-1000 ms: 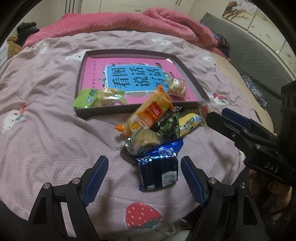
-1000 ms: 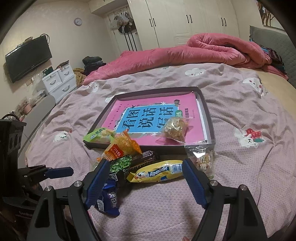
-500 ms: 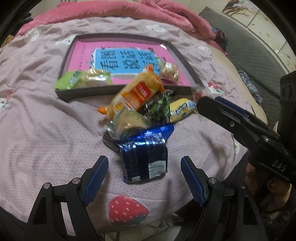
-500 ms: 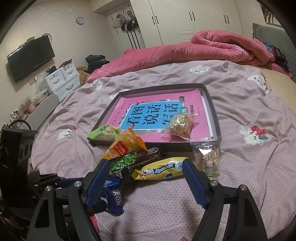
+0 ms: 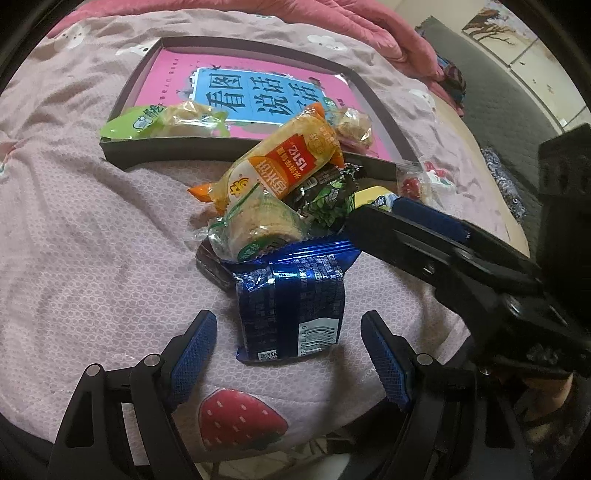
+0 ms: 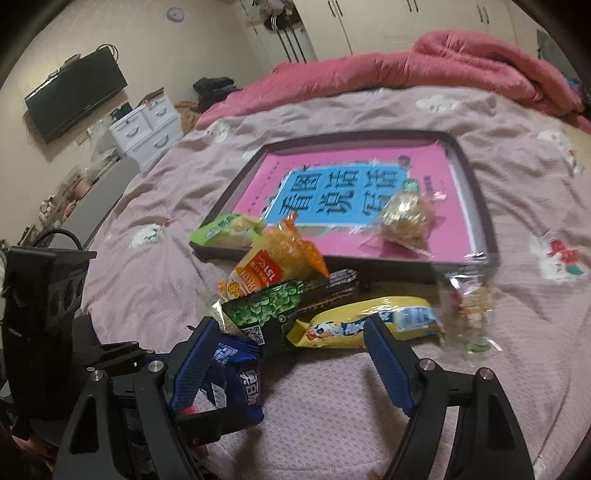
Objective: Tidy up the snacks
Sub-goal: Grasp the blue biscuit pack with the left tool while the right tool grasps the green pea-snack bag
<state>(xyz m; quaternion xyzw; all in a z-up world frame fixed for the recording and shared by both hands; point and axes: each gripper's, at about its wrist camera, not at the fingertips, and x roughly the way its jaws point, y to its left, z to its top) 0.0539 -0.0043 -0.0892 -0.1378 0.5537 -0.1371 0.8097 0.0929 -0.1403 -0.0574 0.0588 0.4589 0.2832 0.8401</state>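
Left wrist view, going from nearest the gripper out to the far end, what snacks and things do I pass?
Blue snack packet → round cake in clear wrapper → orange cracker pack → tray → pink quilt.

The pink book (image 5: 173, 79) in the tray at the bed's middle bears large Chinese characters, 看图说话写话, on its blue panel. The orange snack packet (image 5: 280, 166) shows "151亿". The blue packet (image 5: 295, 306) near the bed's front edge carries a barcode; its digits are unreadable.

Count on the bed: one shallow dark rectangular tray (image 6: 480, 206) holding one pink-and-blue book (image 6: 354, 192). Snack packets: eight in all, two on the tray, six piled at its lower edge. Grippers: two, four blue-padded fingers (image 5: 192, 347).
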